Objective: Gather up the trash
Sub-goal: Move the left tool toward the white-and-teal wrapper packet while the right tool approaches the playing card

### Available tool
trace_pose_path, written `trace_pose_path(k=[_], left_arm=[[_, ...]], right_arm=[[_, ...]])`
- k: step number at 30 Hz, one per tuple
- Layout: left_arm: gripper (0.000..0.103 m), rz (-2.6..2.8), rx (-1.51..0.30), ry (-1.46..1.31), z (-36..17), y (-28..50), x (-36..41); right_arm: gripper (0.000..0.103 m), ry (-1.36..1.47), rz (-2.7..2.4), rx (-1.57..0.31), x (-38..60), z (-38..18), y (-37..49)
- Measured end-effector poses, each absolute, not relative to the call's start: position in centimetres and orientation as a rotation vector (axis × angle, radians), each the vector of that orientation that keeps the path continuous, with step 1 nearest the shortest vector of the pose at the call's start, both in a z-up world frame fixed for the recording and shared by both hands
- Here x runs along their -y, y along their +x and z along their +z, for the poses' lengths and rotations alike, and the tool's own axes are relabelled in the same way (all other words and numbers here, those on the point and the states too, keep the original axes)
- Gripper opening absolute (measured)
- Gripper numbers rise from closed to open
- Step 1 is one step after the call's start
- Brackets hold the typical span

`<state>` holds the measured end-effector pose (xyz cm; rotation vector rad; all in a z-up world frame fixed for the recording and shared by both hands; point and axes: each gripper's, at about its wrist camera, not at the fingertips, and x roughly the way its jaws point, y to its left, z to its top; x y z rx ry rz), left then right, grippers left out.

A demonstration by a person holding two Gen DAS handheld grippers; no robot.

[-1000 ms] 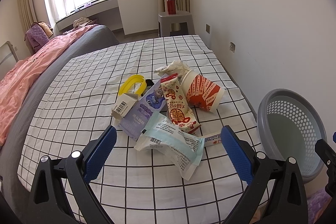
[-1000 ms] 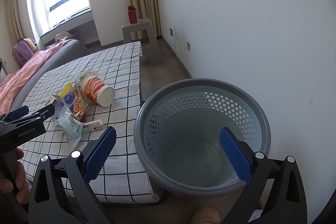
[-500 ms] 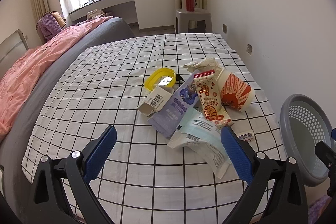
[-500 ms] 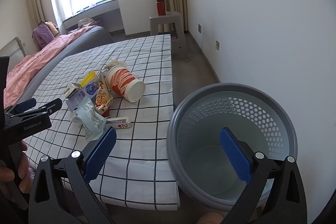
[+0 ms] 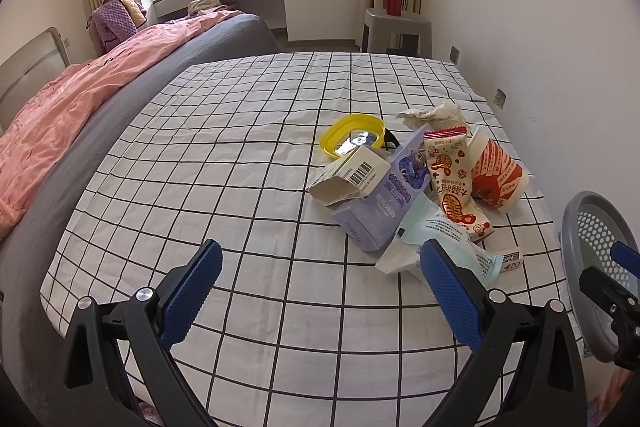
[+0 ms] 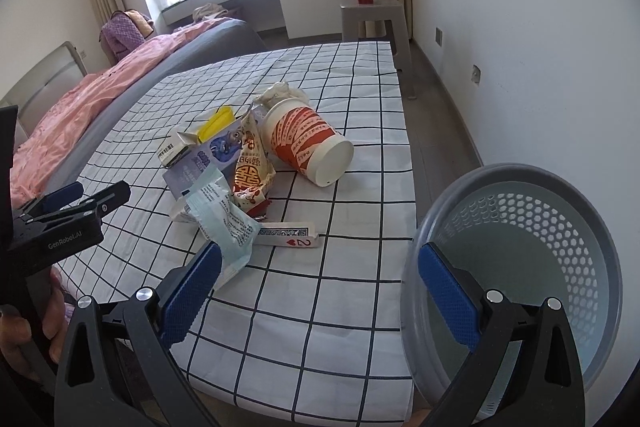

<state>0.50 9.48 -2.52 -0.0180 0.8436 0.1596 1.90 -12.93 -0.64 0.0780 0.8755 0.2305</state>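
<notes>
Tongs, left (image 5: 320, 267) and right (image 6: 318, 267), gape empty above littered bed (image 5: 240, 147).

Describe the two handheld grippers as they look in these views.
Both the left gripper and right gripper have black arms with silver bolts and blue, stippled finger pads. In the right wrist view the left gripper's black body reads "GenRobot.AI" in pale letters. No cables or sleeves show.

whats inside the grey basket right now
The grey basket looks empty: its perforated wall and pale floor show, with no trash visible. The right gripper hides the floor's lower part. The trash pile sits on the checked sheet.
</notes>
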Motion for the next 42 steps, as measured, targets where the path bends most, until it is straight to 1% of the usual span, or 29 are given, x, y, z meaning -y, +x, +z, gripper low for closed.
trace_pose_path(k=[6,17,24,32,42], left_arm=[[0.095,0.15,-0.872,-0.049,-3.1,1.3,-8.0],[0.095,0.118,-0.943,-0.164,-5.1,3.8,-4.4],[0.095,0.153,-0.957,-0.099,-6.4,4.9,-2.1],[0.095,0.173,-1.02,-0.036,-8.3,4.6,-2.7],[0.095,0.181,-1.007,-0.005,-8.3,2.4,-5.1]], right_arm=[[0.097,0.059,0.19,-0.847,13.6,0.0,3.2],[0.097,0.134,0.081,-0.821,18.7,0.8,3.4],[0.097,0.166,0.093,-0.824,19.5,1.0,3.6],[0.097,0.129,0.1,-0.815,18.5,0.9,3.4],[0.097,0.138,0.089,-0.831,18.1,0.1,3.4]])
